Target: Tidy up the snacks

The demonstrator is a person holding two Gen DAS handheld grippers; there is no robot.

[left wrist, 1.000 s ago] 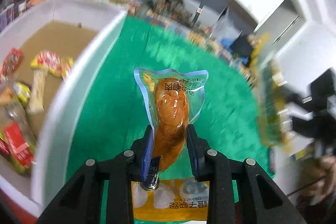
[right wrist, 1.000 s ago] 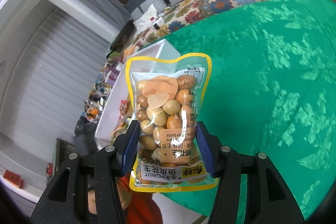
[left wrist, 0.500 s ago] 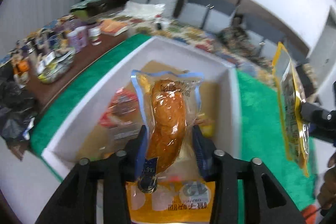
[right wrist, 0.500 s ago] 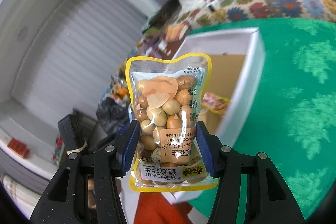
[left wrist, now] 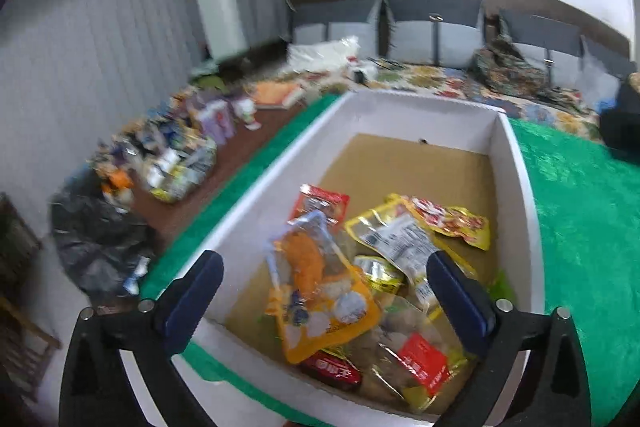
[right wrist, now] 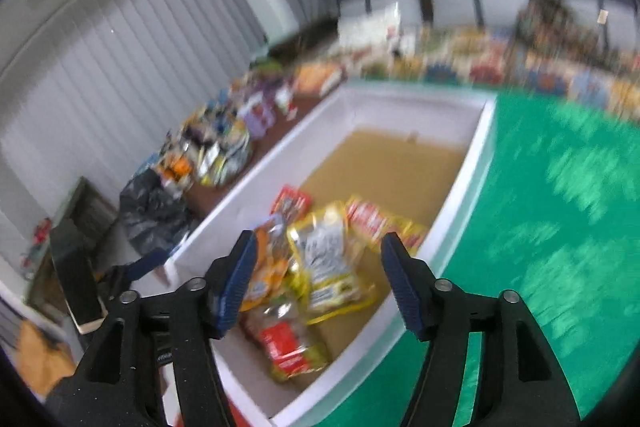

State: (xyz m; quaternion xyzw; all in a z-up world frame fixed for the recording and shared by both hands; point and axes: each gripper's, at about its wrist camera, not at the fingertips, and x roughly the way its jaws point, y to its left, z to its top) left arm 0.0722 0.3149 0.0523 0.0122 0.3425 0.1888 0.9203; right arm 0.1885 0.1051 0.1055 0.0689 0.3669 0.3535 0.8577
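Between the blue pads of the left gripper [left wrist: 325, 291] nothing is clamped: its jaws are opening and stand wide apart over the near end of the white box [left wrist: 516, 163]. Just past the pads an orange pouch [left wrist: 320, 291] lies loose, tilted, on the snack heap at the box's near end. A yellow-edged packet [left wrist: 396, 243] shows its printed white back beside the pouch, toward the box's right wall. A red and yellow bag [left wrist: 448, 221] lies beyond that packet, near the right wall, and a red sachet [left wrist: 322, 205] lies just beyond the pouch. At the near wall sit a clear pack with a red label [left wrist: 422, 361] and a dark red packet [left wrist: 332, 371]. The far half of the box shows bare brown cardboard.

The right gripper [right wrist: 318, 285] also grips nothing; its jaws are opening, with the same heap below the gap. Its view is blurred. The orange pouch [right wrist: 268, 263] lies by its left pad and the yellow-edged packet [right wrist: 328, 267] under the middle of the gap.

The box rests on a green cloth [left wrist: 580, 219] that spreads to its right. Beyond the box's left wall runs a brown tabletop [left wrist: 248, 143] crowded with small packets [left wrist: 180, 163]. A black bag [left wrist: 100, 239] sits past that tabletop's near end.
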